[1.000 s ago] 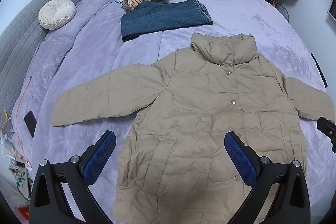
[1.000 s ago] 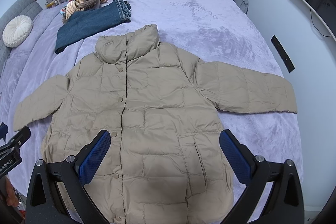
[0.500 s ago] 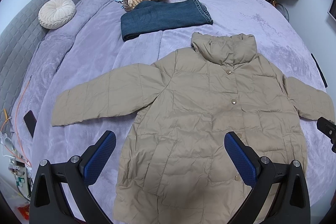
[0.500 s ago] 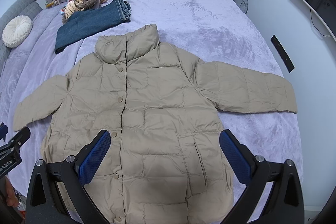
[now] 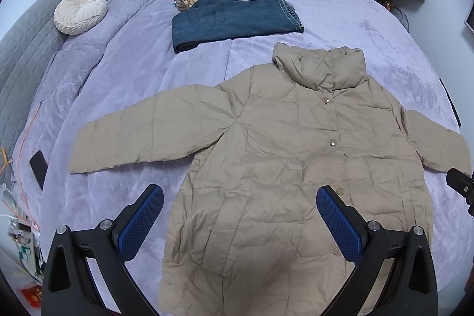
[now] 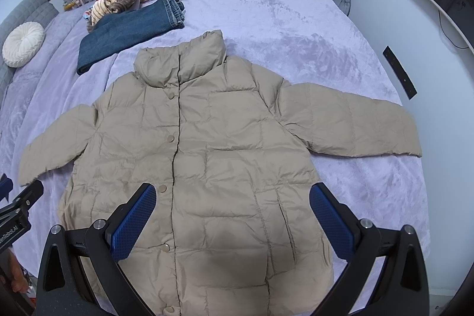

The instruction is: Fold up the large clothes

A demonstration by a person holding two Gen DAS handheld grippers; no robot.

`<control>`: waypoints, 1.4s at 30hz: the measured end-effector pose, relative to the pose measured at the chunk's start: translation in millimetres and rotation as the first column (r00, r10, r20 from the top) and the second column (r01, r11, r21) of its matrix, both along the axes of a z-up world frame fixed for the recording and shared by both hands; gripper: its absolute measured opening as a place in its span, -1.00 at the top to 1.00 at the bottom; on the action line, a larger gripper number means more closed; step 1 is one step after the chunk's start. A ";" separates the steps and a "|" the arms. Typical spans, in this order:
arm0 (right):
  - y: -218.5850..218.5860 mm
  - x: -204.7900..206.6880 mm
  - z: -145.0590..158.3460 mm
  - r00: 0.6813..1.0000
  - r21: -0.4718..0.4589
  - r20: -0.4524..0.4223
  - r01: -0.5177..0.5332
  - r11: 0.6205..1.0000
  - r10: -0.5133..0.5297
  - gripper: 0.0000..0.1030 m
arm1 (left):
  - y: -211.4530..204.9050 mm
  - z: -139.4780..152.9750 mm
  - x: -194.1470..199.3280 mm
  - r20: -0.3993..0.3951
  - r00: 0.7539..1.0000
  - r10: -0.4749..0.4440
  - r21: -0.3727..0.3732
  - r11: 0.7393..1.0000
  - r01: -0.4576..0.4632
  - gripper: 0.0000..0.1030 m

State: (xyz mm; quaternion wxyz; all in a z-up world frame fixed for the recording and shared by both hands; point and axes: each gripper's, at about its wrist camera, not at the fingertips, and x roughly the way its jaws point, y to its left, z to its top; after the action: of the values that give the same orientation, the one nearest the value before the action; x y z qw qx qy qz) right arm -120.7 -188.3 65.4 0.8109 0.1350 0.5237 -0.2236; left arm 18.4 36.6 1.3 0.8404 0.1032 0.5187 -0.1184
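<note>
Nothing has shifted since the earlier frames: the beige puffer jacket is spread flat on the bed, collar toward frame top. The left gripper and right gripper are held with jaws released and empty above its hem. The left sleeve reaches mid-left in the left view, the right sleeve mid-right in the right view, each judged nearer its own gripper.

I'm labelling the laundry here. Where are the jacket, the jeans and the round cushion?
jacket [image 5: 296,168]: left wrist view, chest panel left of the snaps.
jeans [image 5: 234,19]: left wrist view, middle of the folded denim.
cushion [image 6: 23,43]: right wrist view, its pleated centre.
</note>
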 end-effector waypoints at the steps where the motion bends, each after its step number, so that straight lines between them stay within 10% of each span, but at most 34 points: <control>1: 0.5 0.0 -0.6 1.000 0.006 0.001 0.000 1.000 0.000 -1.00 | 1.6 -2.1 1.8 -0.011 1.000 0.003 -0.005 1.000 -0.003 -1.00; 19: 71.2 81.7 -76.9 0.989 0.139 0.044 -0.143 0.980 0.138 -1.00 | 136.1 -107.3 80.8 -0.154 0.959 0.238 -0.102 0.961 -0.255 -1.00; 31: 124.2 147.0 -161.4 0.965 0.271 -0.050 -0.235 0.934 0.257 -1.00 | 279.7 -208.2 163.6 -0.326 0.826 0.460 -0.501 0.657 -0.563 -1.00; 35: 130.7 161.7 -170.6 0.967 0.286 -0.016 -0.239 0.928 0.254 -1.00 | 280.4 -201.1 195.4 -0.235 0.840 0.488 -0.519 0.668 -0.533 -0.98; 37: 132.7 172.4 -169.5 0.967 0.292 0.004 -0.244 0.925 0.254 -1.00 | 276.7 -196.9 212.1 -0.164 0.849 0.502 -0.486 0.708 -0.512 -0.61; 39: 137.1 185.0 -166.2 0.966 0.307 0.038 -0.255 0.917 0.256 -1.00 | 271.6 -197.9 231.4 -0.131 0.863 0.488 -0.440 0.751 -0.491 0.63; 42: 141.3 204.6 -161.9 0.967 0.349 0.095 -0.254 0.902 0.236 -1.00 | 277.6 -188.5 239.7 -0.099 0.871 0.481 -0.459 0.755 -0.469 0.79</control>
State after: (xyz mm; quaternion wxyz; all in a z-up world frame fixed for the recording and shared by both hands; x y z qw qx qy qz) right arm 83.9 -46.9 -96.5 0.8071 0.2192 0.5479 -0.0173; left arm 258.0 314.1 -187.2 0.8485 -0.2363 0.4730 -0.0218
